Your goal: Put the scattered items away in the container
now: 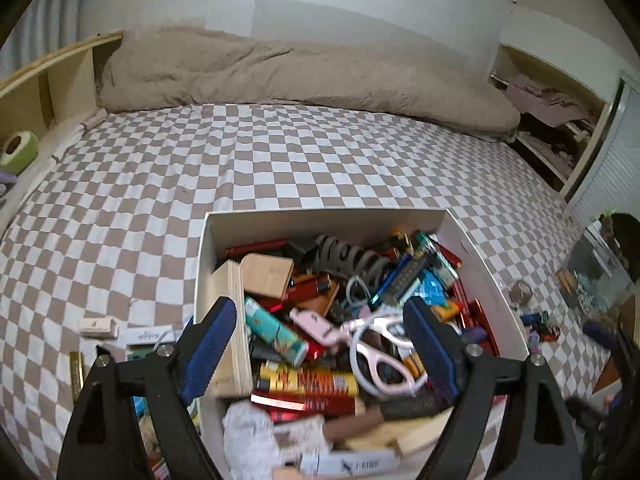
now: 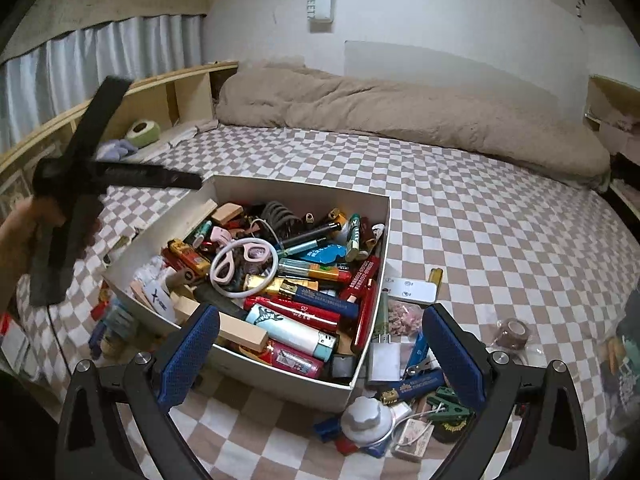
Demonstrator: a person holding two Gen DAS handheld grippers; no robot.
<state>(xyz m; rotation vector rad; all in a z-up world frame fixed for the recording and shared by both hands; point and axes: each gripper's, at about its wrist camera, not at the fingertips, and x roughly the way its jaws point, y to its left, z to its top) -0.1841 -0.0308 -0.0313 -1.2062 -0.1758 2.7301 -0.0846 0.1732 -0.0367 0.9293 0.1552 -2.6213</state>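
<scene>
A white cardboard box sits on the checkered bed and fills the centre of both views, heaped with lighters, small wooden blocks, a dark coiled spring and a pair of pink-handled scissors.

In the left wrist view the left gripper hangs over the near end of the box, its blue-padded fingers spread wide with nothing between them — the pink scissors lie loose in the pile below. In the right wrist view the same gripper shows at the upper left of the frame, held in a hand above the box's left edge.

The right gripper sits low at the bottom of its frame, over the box's near corner, fingers likewise apart and holding nothing.

Scattered items remain on the bedsheet outside the box. At the lower right of the right wrist view lie a white charger plug, a white round-capped bottle, a green clip, a flat white case and a brownish tape roll. More small things lie left of the box, among them a small white box at the lower left of the left wrist view.

A beige duvet is bunched along the wall at the top of both frames.
</scene>
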